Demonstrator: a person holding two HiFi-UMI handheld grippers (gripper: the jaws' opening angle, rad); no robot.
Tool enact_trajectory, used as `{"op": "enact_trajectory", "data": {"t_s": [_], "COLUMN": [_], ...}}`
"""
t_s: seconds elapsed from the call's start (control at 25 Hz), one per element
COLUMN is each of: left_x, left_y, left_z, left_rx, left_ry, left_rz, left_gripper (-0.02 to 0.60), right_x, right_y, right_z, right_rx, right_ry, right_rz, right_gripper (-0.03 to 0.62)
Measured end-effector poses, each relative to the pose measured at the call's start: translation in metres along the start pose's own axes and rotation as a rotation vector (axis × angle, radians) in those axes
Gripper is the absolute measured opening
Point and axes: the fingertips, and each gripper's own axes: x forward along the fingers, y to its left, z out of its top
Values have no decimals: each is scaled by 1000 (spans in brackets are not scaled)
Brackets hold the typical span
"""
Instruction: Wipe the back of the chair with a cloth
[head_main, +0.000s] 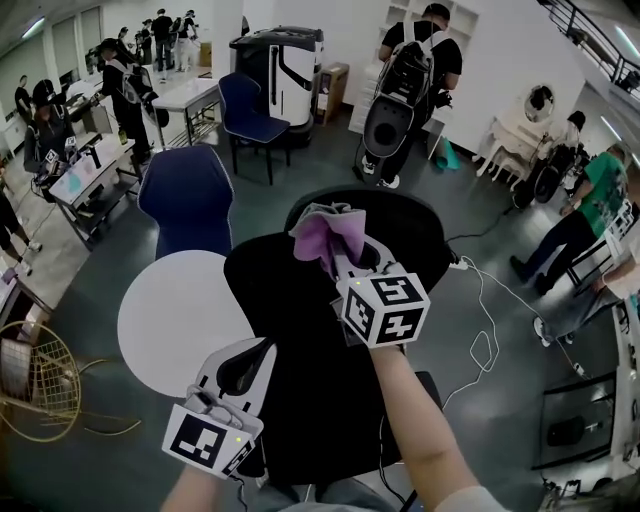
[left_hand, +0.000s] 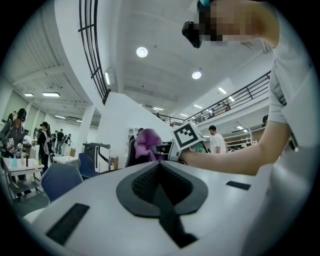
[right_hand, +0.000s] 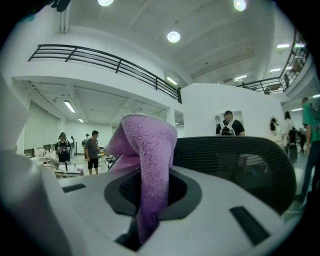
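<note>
A black mesh office chair (head_main: 300, 330) stands right below me, its curved back (head_main: 420, 222) at the far side. My right gripper (head_main: 345, 265) is shut on a purple cloth (head_main: 330, 232) and holds it at the top of the chair back; the cloth (right_hand: 147, 160) hangs between the jaws with the mesh back (right_hand: 235, 167) just behind it. My left gripper (head_main: 240, 375) is shut with nothing in it, low over the seat's left side. From the left gripper view the cloth (left_hand: 147, 144) and the right gripper's marker cube (left_hand: 187, 136) show ahead.
A round white table (head_main: 175, 320) sits left of the chair, a blue chair (head_main: 188, 200) beyond it. A white cable (head_main: 490, 320) trails on the floor at right. A gold wire basket (head_main: 35, 385) stands far left. Several people stand around the room's edges.
</note>
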Motion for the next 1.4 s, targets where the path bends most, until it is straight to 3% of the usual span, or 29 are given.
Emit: {"op": "enact_trajectory", "data": {"t_s": [0.4,0.96,1.4], "left_x": [23,43,42], "left_y": [-14,-35,-50], "left_z": [-1,4,1], "left_rx": [-7,-8,-4], "left_ry": [2,-4,-1], "left_rz": [-55,-107,-120], "left_gripper": [11,11,11], "right_x": [-25,-71,-87], "right_y": [-73,-140,-149], "right_z": [-4,-3,-15], "right_rx": [9,27,39], "right_ry": [17,21,26], "right_rz": [-158,-294,-318], "right_gripper": [49,49,49]}}
